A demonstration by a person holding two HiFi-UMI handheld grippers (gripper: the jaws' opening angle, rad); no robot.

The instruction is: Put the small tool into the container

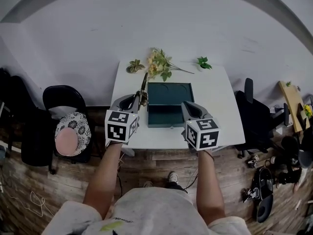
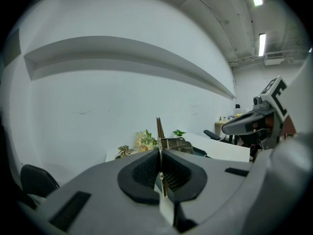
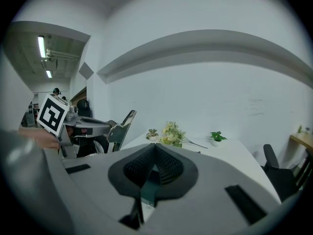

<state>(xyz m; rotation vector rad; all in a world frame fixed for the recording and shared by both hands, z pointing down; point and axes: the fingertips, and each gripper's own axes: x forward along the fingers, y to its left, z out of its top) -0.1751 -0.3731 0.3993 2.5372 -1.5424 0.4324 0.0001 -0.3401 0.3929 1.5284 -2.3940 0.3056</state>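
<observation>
Tool (image 2: 159, 129) sits clamped edge-on in the left hand-held gripper (image 2: 160, 155), whose jaws are tight on it, and its end sticks out past the tips. It hangs over the surface (image 1: 220, 97), just left of the open container (image 1: 164, 116). Right hand-held gripper (image 3: 155, 148) is closed and empty, by the container's right side.

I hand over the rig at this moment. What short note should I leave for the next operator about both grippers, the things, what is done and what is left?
Left gripper: shut on the small tool, a thin metal piece pointing up and forward, just left of the container.
Right gripper: shut, empty, by the container's front right corner.
Container: dark green case, open, in the middle of the white table; no tool inside.
Done: tool is in the grip.
Left: carry it over the case, lay it inside, release.
</observation>
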